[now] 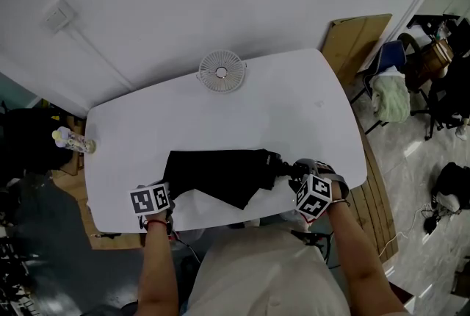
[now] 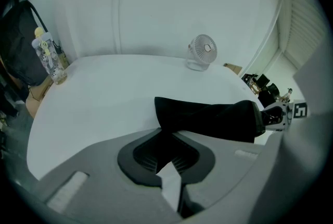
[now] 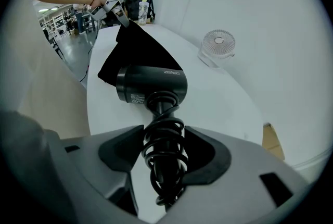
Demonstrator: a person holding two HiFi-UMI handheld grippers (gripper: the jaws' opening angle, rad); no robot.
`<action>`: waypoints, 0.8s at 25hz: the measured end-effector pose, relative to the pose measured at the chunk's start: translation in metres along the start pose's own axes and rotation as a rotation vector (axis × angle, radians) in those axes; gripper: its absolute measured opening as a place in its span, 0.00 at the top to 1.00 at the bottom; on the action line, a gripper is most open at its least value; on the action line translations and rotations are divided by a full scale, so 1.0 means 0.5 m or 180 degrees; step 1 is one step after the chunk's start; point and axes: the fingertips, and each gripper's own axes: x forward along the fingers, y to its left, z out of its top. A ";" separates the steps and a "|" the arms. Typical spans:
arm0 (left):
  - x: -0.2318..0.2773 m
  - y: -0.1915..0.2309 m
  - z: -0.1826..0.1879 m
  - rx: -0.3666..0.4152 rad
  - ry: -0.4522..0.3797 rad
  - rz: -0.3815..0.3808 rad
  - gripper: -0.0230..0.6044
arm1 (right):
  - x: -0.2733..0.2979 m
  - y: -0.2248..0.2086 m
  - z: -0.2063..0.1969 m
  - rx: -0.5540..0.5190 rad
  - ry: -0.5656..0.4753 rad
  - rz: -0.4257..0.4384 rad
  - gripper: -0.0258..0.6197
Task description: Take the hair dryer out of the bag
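Hair dryer (image 3: pixel 151 84) looks basically out already: whole body showing, right at the black bag's (image 1: pixel 220 175) right-hand mouth, over the table (image 1: pixel 294 101). Right gripper (image 3: pixel 165 151) is clamped on its cord-wrapped handle, left gripper (image 2: pixel 167 154) pinched shut on the bag's near-left corner. What's left, I'd guess: pull it well clear and set it down

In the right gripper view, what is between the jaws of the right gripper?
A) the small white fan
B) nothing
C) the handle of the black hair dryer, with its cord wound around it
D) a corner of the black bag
C: the right gripper has its jaws closed on the handle of the hair dryer, with the coiled cord wrapped around that handle.
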 end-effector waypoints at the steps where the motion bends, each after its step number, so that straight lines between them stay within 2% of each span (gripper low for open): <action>1: 0.000 0.002 -0.003 -0.0014 0.0006 0.0009 0.92 | -0.005 -0.008 -0.007 0.0075 -0.0002 -0.0054 0.57; 6: 0.001 0.006 -0.018 -0.0038 0.0053 0.0002 0.92 | -0.020 -0.057 -0.028 0.0831 -0.0098 -0.0272 0.57; 10: 0.005 -0.008 -0.033 0.0005 0.0106 -0.0042 0.92 | -0.020 -0.102 -0.011 0.1478 -0.0259 -0.0423 0.58; 20: 0.006 -0.029 -0.058 0.0059 0.0164 -0.0109 0.92 | 0.036 -0.175 0.085 0.2183 -0.0417 -0.0572 0.58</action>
